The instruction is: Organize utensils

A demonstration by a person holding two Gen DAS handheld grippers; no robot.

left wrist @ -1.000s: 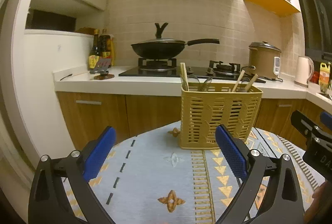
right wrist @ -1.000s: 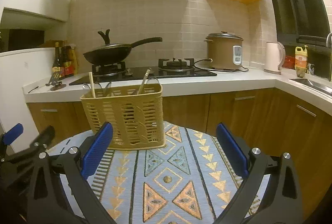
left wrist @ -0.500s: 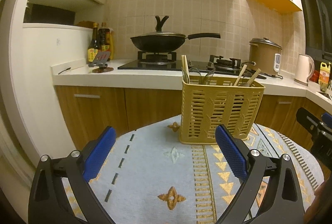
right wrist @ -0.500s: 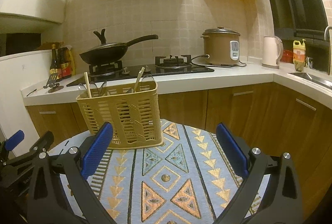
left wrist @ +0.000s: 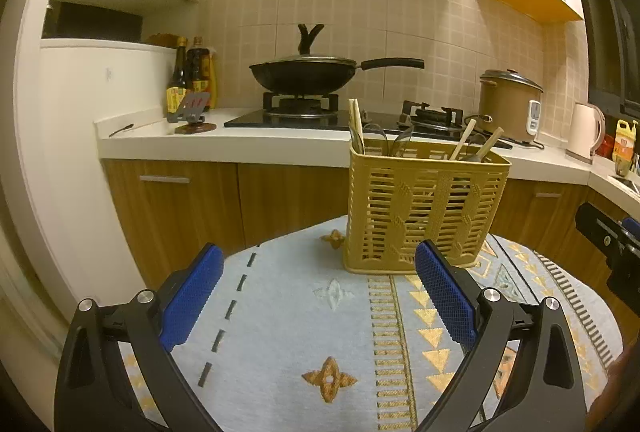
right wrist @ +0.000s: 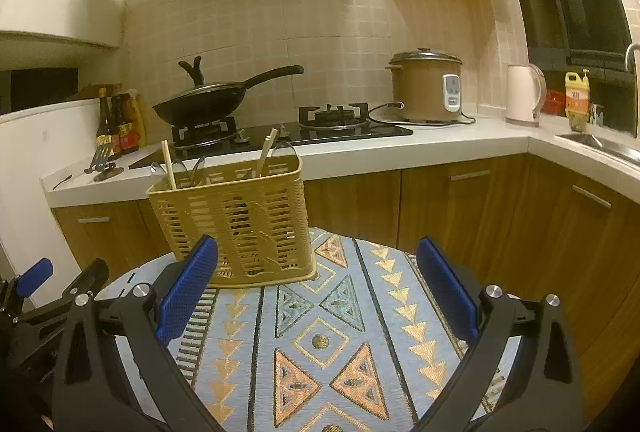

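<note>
the one yellow basket [left wrist: 424, 208] now sits lower and slightly farther off in both views than a second ago, upright on the patterned bench [left wrist: 312, 316] holding chopsticks [left wrist: 355, 126] and spoons, while left tongs [left wrist: 318, 292] and right tongs [right wrist: 316, 292] gape, released.

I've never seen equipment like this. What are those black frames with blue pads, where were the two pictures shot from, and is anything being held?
They are handheld grippers, one in each of a person's hands, each with a camera looking forward along its two fingers. One picture comes from the left gripper, the other from the right gripper. Both are open and hold nothing. Ahead, on a patterned tablecloth, stands a yellow slotted basket with chopsticks and other utensils sticking out. Behind is a kitchen counter with a wok and rice cooker.
</note>
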